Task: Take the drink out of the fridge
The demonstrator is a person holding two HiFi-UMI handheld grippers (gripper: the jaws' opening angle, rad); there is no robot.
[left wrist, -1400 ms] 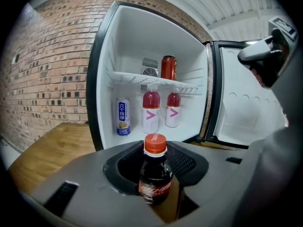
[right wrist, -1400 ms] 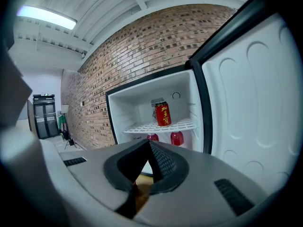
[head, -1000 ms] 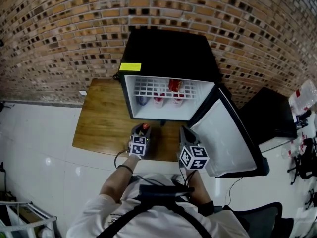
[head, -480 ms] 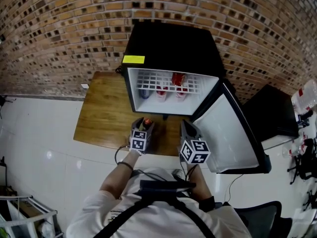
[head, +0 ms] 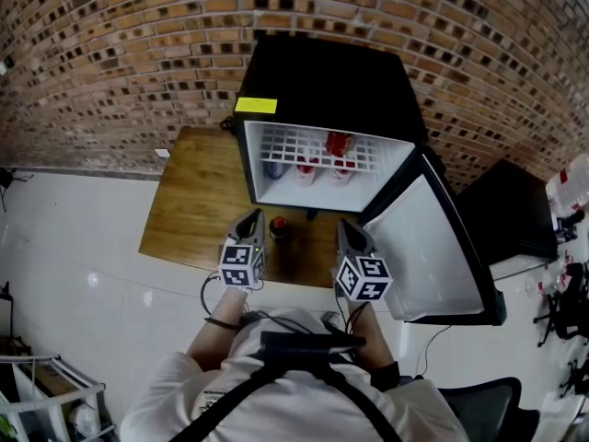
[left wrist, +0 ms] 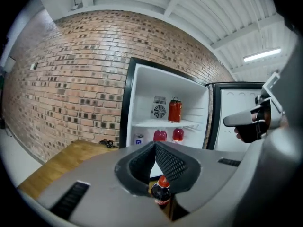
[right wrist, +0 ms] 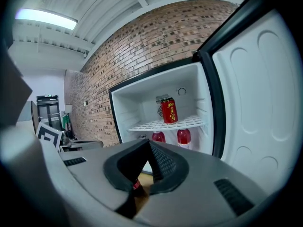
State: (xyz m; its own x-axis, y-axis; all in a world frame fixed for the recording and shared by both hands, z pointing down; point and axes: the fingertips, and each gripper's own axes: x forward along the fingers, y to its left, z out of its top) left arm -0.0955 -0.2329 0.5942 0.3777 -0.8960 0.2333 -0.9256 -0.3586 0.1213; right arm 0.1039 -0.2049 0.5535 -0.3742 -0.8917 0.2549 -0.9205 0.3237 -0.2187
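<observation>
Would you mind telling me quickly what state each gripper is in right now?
Left gripper: jaws just closed, shut, nothing between them.
Right gripper: shut, holding nothing.

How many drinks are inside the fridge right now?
4. A red can stands on the wire shelf. Two red bottles sit side by side under it. A small blue-and-white one, probably a can, is left of them. More could hide behind.

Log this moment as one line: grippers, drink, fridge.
left gripper: just shut, empty | right gripper: shut, empty | cola bottle: upright on table, ungripped | fridge: door open
</observation>
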